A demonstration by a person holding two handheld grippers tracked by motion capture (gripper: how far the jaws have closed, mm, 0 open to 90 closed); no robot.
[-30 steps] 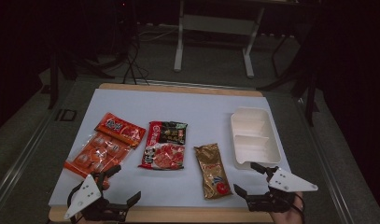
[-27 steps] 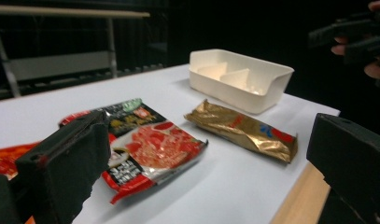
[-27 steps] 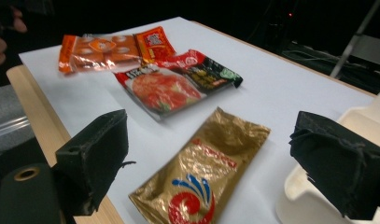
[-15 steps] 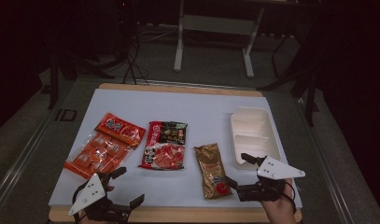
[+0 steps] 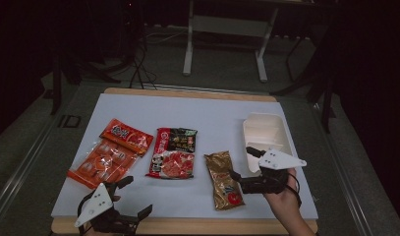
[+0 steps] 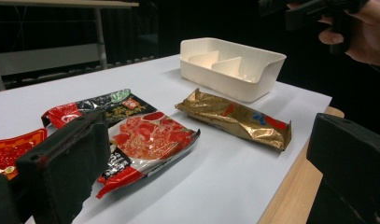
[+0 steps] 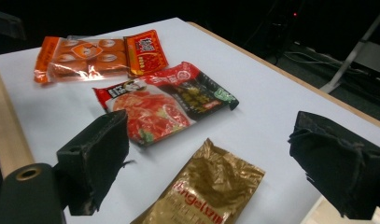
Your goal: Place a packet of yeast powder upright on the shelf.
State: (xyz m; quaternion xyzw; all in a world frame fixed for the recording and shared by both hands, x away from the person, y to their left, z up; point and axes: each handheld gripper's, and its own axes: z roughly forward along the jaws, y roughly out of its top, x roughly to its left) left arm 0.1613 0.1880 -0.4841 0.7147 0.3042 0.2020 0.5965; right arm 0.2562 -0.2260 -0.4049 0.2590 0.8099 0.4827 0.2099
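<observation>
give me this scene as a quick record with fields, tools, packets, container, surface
right tool: open, jaws either side of the near end of the gold foil packet, not closed on it
left tool: open, holding nothing, at the near table edge
gold foil packet: flat, left of the white divided plastic container
red and black printed pouch: flat, mid table
orange clear-windowed snack bag: flat, far left
small red sachet: at the orange bag's far end
white divided plastic container: upright, looks empty
surface: pale blue sheet over a wooden table
</observation>
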